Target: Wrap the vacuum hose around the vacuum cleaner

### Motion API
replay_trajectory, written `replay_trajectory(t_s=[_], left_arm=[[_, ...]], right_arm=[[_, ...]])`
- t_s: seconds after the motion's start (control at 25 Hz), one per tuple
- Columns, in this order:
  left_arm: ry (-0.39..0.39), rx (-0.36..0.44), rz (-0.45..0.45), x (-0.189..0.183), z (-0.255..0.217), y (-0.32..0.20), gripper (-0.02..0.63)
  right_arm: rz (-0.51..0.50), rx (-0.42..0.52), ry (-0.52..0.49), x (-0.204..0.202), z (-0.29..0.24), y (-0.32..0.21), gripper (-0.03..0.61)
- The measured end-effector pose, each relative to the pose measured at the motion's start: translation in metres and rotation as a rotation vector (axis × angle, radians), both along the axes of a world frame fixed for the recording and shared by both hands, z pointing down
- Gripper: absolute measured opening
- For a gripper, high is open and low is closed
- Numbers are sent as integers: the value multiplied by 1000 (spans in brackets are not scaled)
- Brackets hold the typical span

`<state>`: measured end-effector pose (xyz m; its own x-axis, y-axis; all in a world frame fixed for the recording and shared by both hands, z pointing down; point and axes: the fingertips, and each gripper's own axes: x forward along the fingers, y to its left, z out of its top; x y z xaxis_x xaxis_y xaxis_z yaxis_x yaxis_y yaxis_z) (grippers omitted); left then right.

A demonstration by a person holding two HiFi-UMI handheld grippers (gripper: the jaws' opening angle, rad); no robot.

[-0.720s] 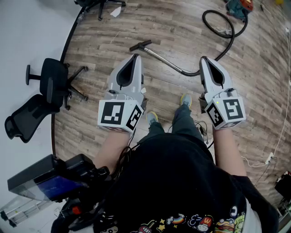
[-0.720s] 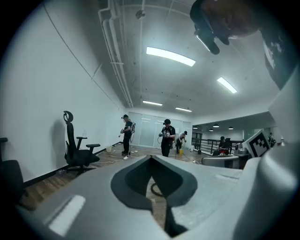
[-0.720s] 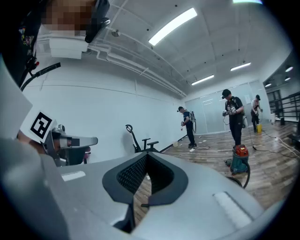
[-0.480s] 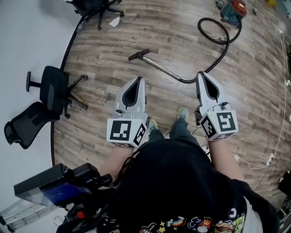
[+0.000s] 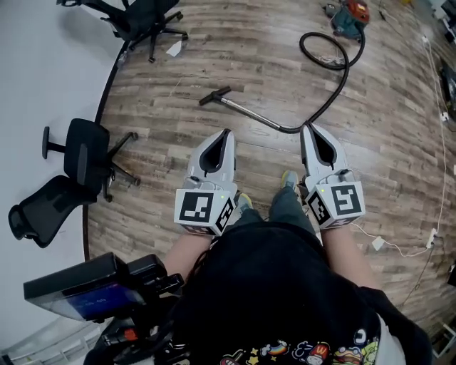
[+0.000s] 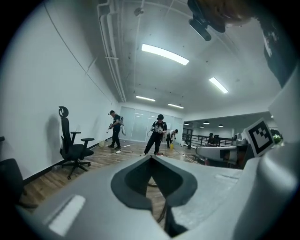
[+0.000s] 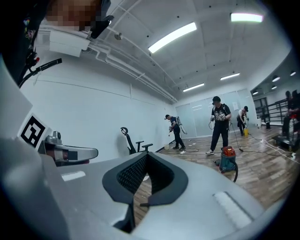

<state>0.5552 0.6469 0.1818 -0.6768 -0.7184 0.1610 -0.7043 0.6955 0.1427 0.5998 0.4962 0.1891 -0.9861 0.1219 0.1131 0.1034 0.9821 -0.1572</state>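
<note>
With the left gripper (image 5: pixel 227 132) and right gripper (image 5: pixel 306 128) both pressed together on nothing, wrapping looks unstarted: the wand (image 5: pixel 249 112) lies on the floor just past the right claw's tip, the vacuum hose (image 5: pixel 335 93) loops beyond it to the far vacuum cleaner (image 5: pixel 348 16), so the next move probably means stepping closer, spreading a claw and reaching down for the hose.

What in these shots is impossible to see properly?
Join of black hose to red-and-teal vacuum cleaner: too small, head view.
Where hose meets metal wand: covered by the right gripper, head view.
Distant people, both gripper views: too small for detail.
</note>
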Motion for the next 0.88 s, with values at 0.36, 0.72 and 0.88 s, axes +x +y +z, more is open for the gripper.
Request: replay_trajectory(t_s=[0.36, 0.72, 0.88], left_arm=[[-16, 2, 40, -8, -2, 3, 0], [14, -16, 43, -60, 25, -29, 0], [21, -33, 12, -106, 32, -62, 0]], right_arm=[[39, 36, -4, -2, 0, 0, 24], [21, 28, 52, -55, 31, -31, 25], [-16, 17, 64, -110, 42, -62, 25]])
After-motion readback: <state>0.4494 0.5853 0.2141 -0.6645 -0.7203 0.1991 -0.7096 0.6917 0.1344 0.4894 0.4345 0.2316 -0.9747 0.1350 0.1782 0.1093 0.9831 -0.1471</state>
